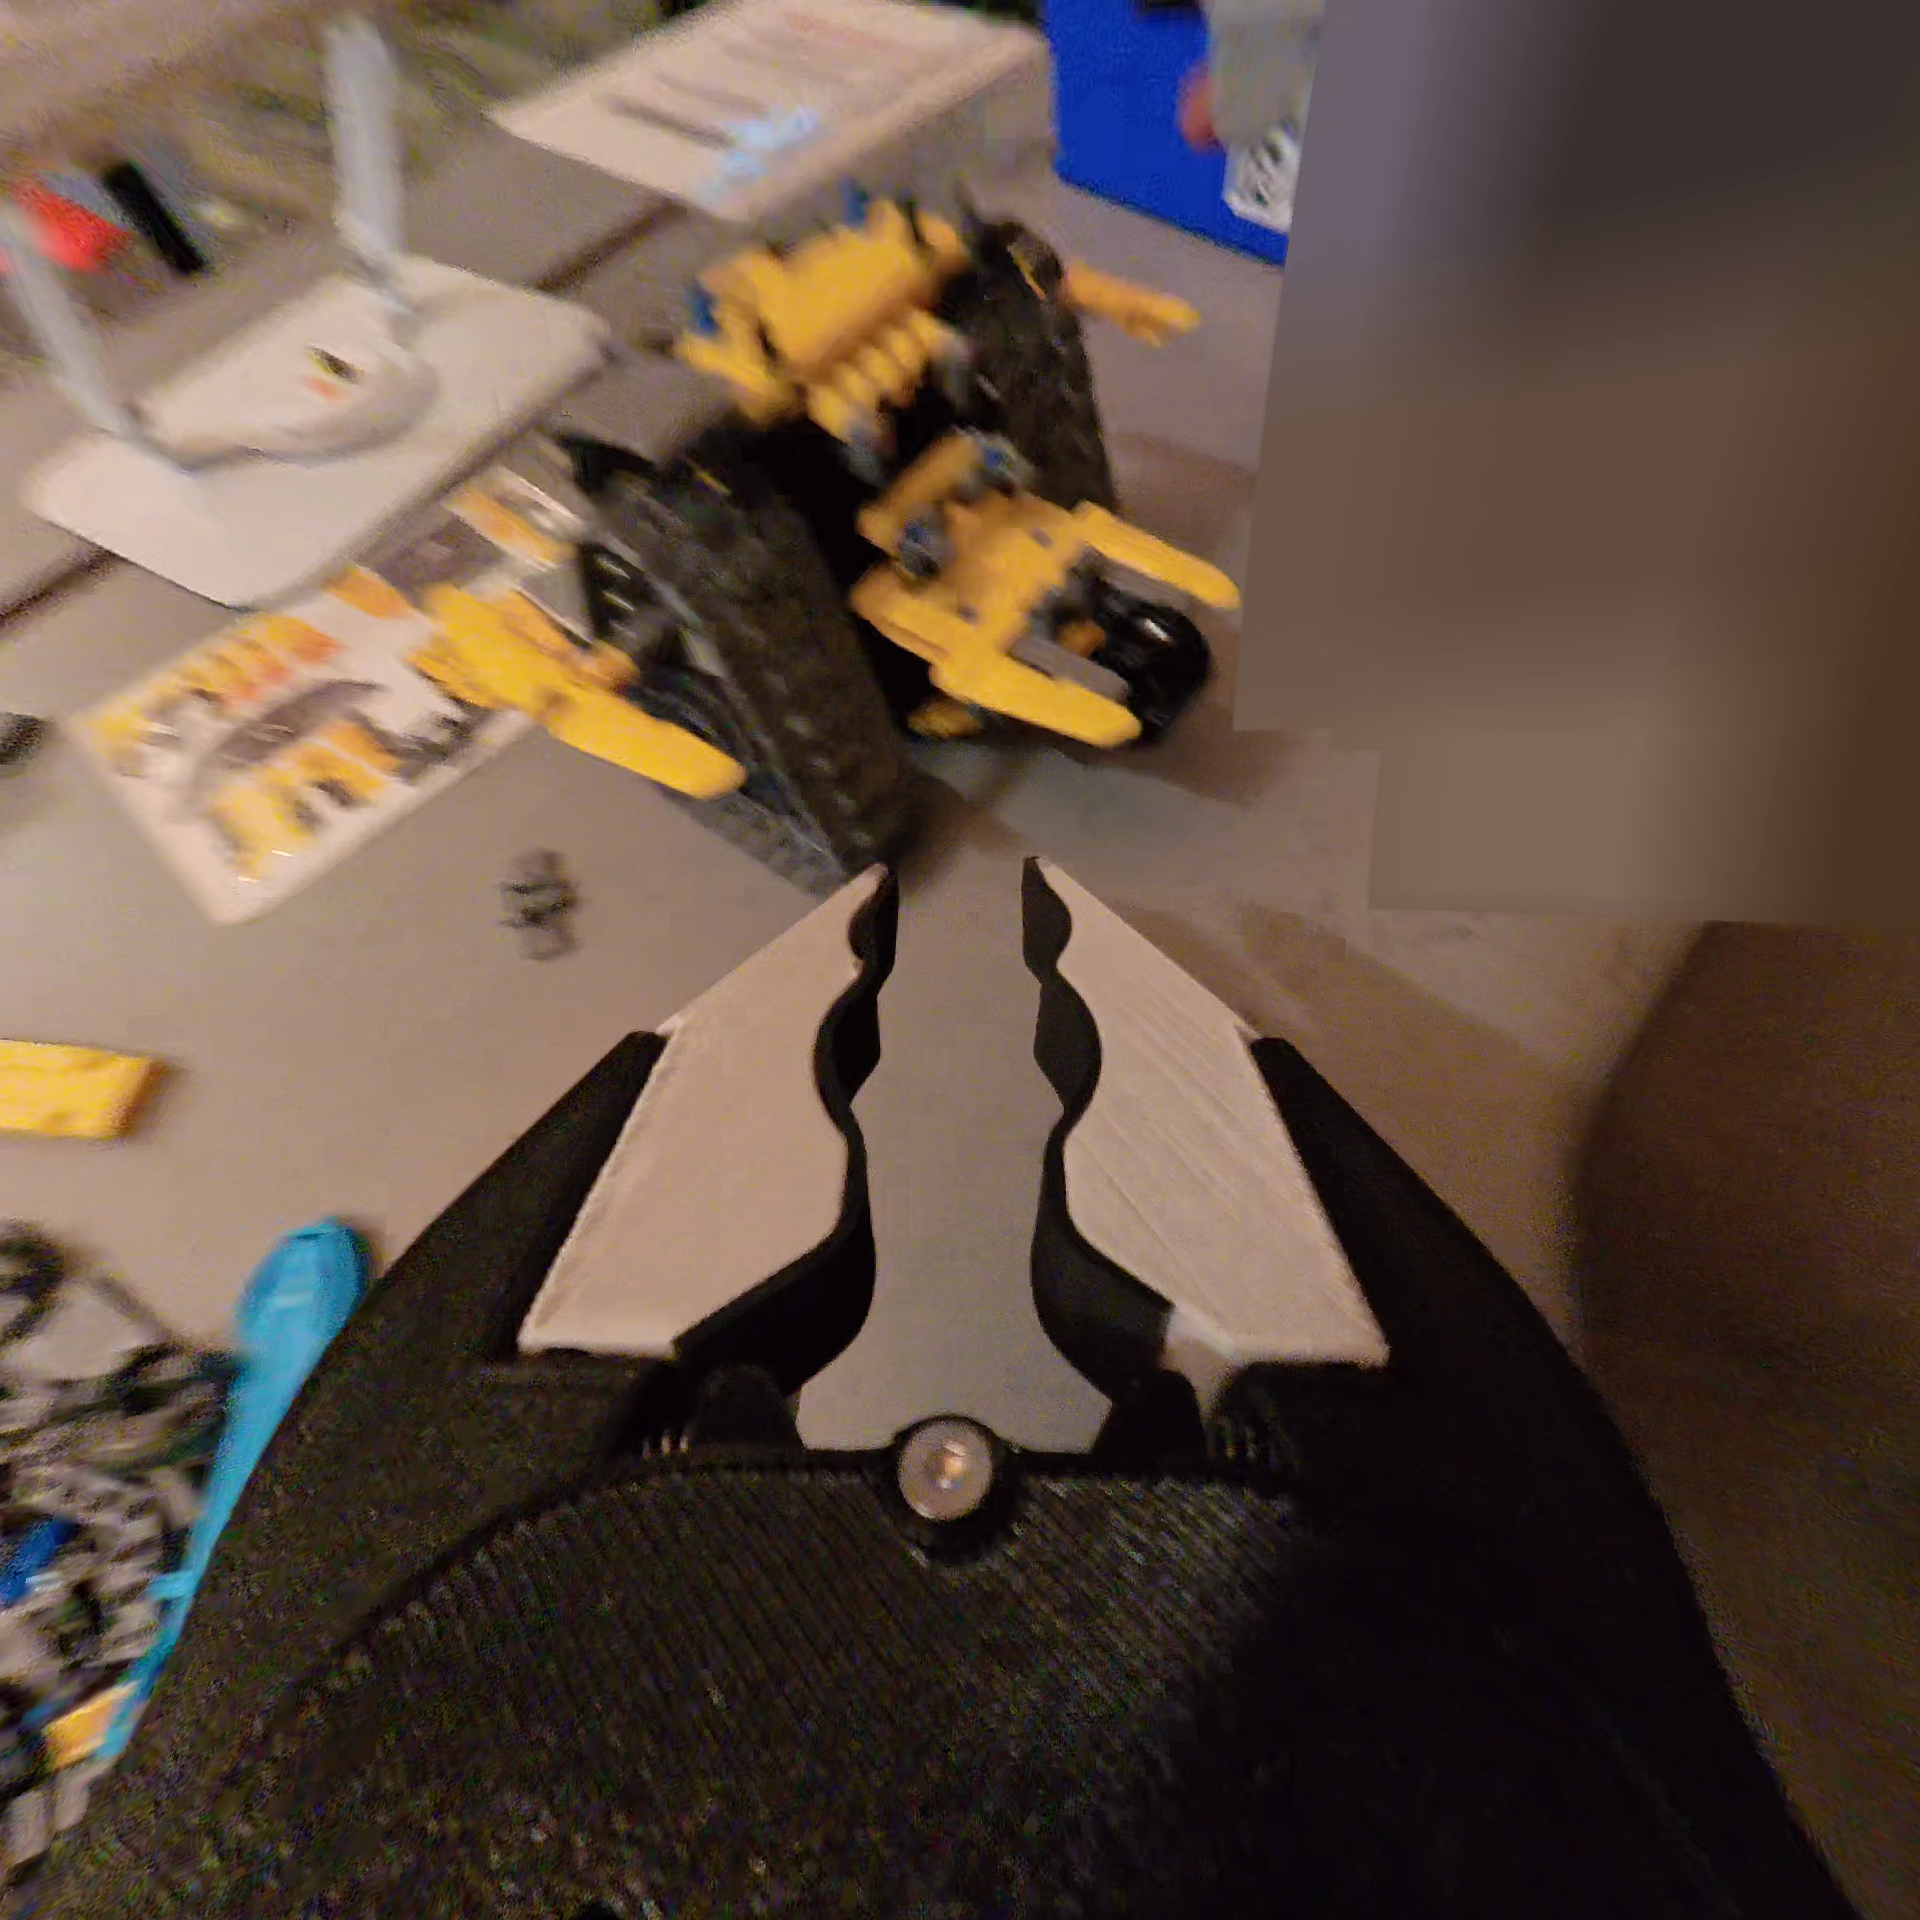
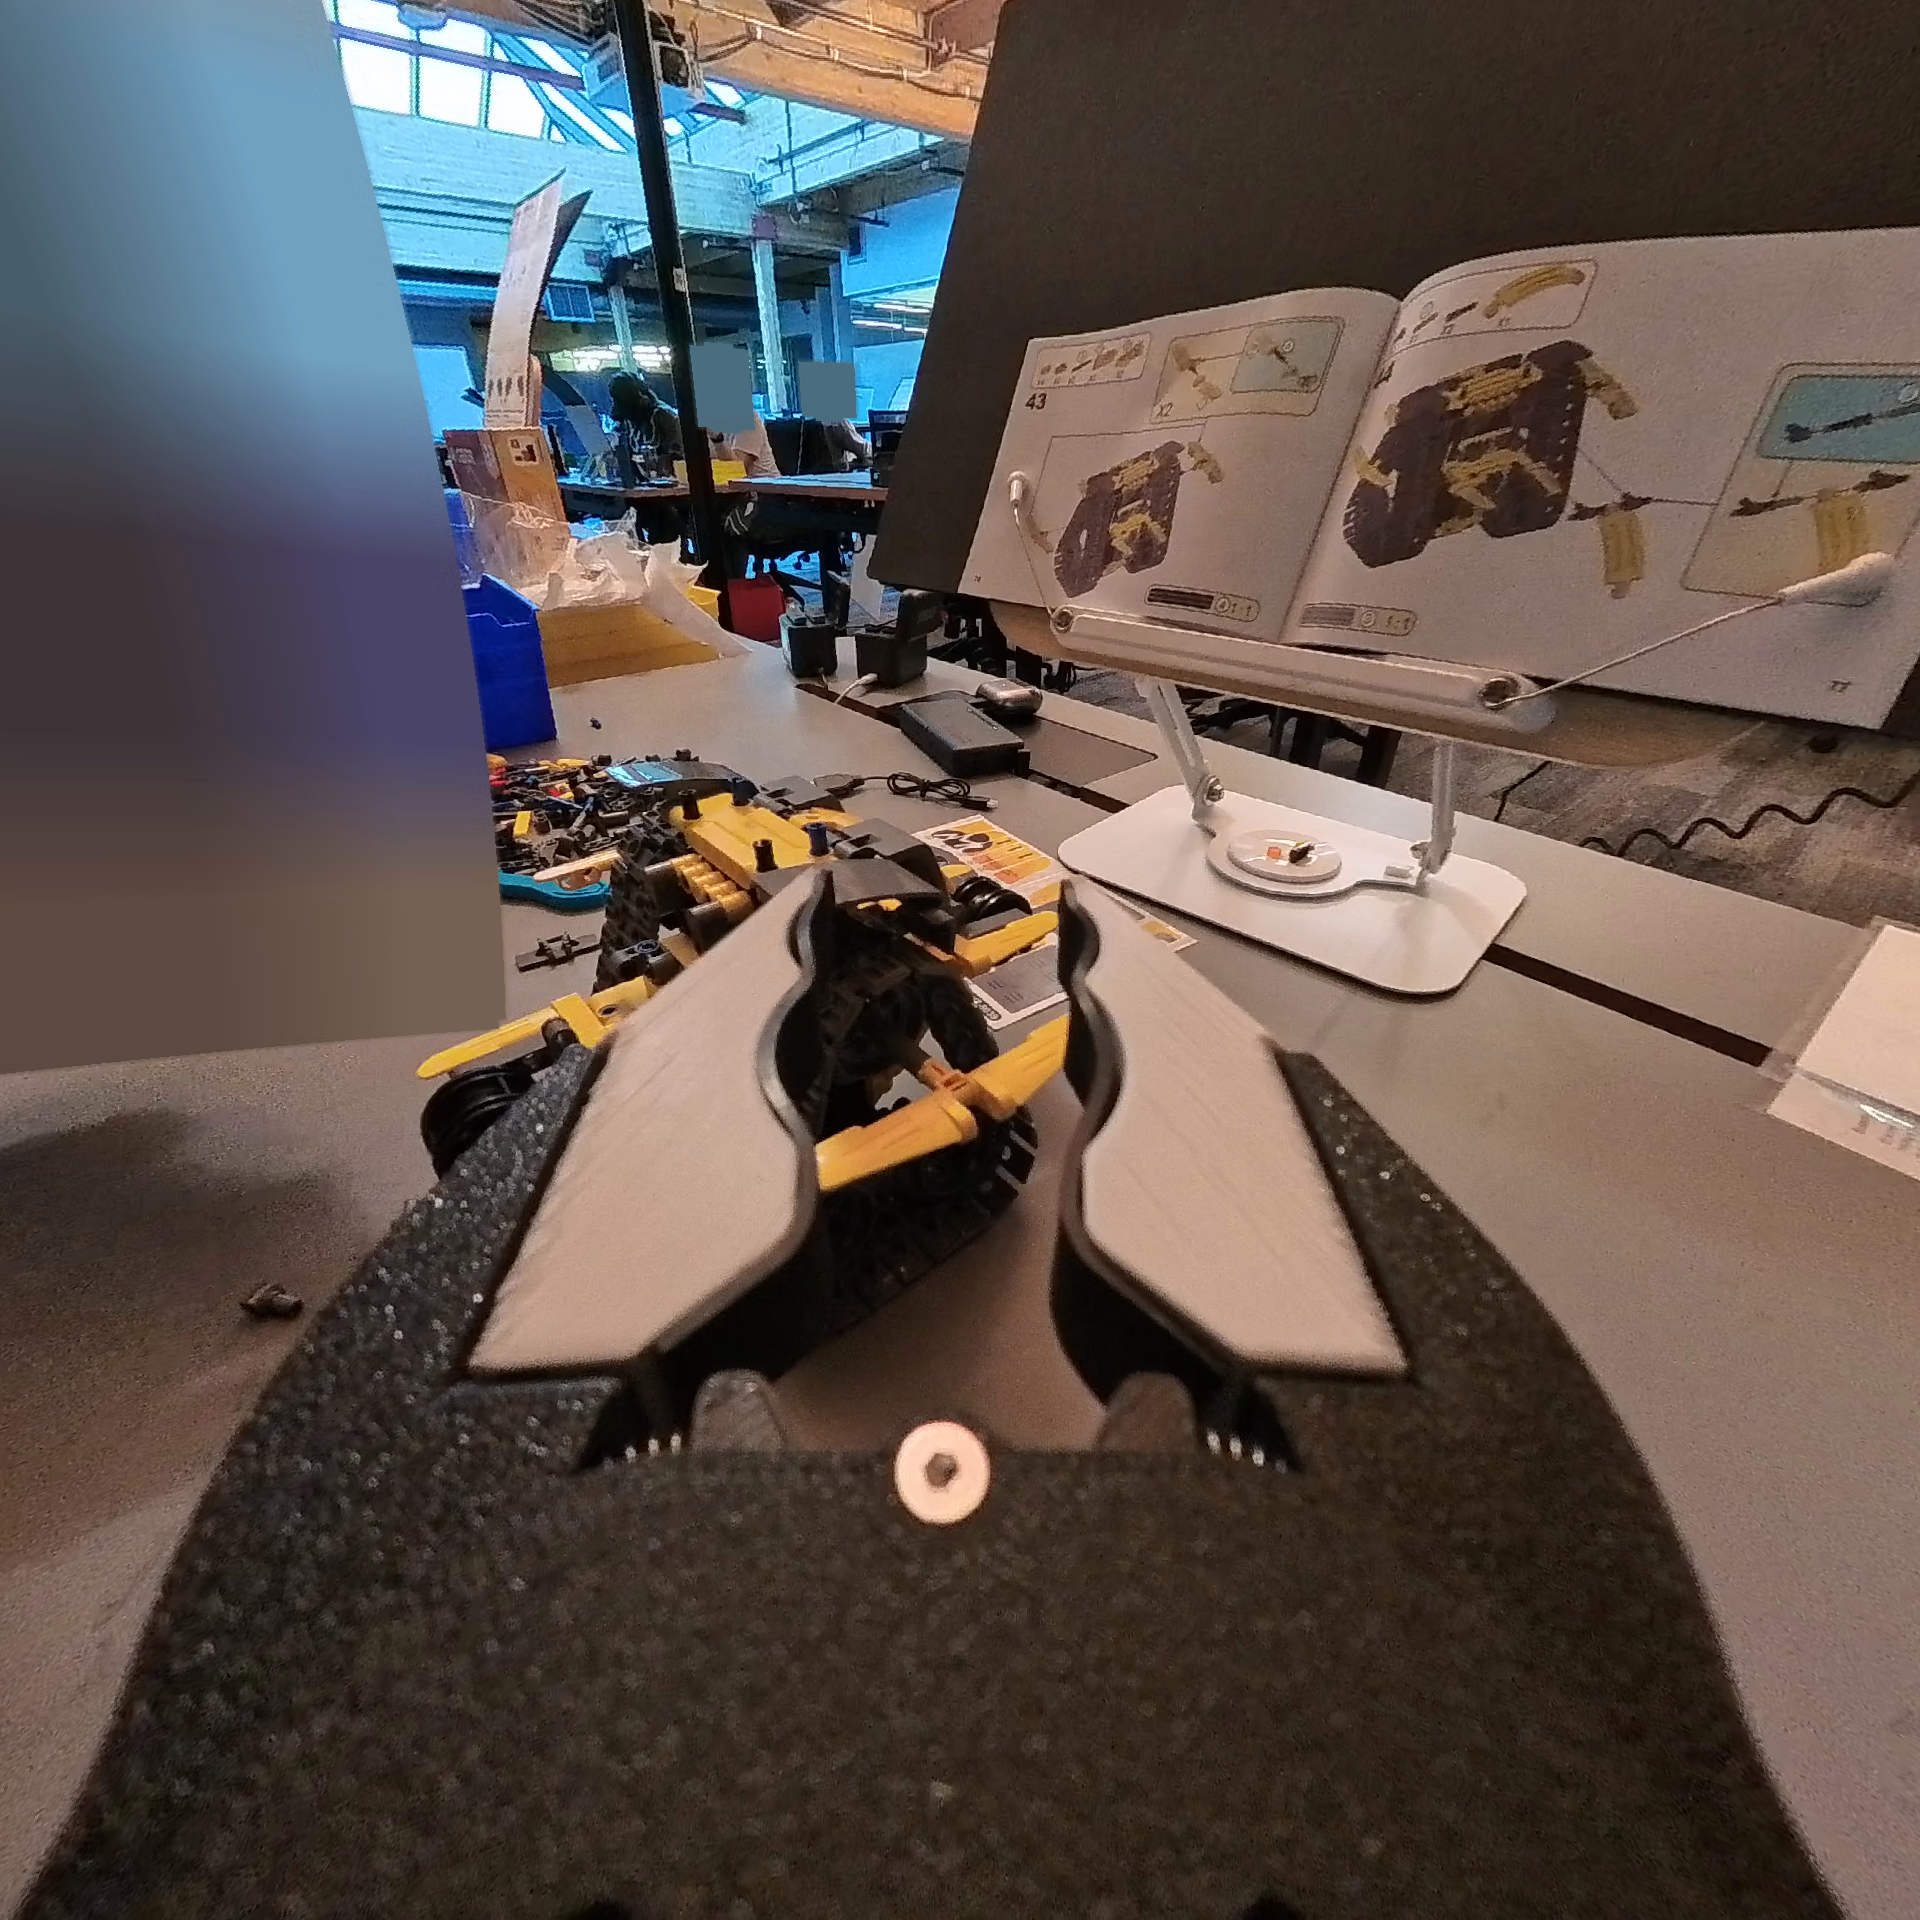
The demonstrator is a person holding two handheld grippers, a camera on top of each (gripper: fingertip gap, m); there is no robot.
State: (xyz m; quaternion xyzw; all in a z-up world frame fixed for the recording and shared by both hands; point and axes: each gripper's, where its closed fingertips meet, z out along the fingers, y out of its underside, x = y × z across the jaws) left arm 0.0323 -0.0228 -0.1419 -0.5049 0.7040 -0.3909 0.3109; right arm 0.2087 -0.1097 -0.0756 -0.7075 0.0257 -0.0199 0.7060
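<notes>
Grey counter (image 1: pixel 364 1039) fills the left wrist view, where the left gripper (image 1: pixel 958 883), narrowly parted and empty, hovers just short of the yellow-and-black brick vehicle (image 1: pixel 831 582), while the right wrist view shows the right gripper (image 2: pixel 940 909) wide apart, flanking that vehicle's near end below the propped instruction booklet (image 2: pixel 1455 457).

A grey worktop (image 2: pixel 1558 1195) carries a white book stand (image 2: pixel 1299 894) holding an open instruction booklet (image 2: pixel 1455 447); loose small bricks (image 2: pixel 582 800) lie near a blue bin (image 2: pixel 509 665); a black charger (image 2: pixel 956 732) sits behind.
</notes>
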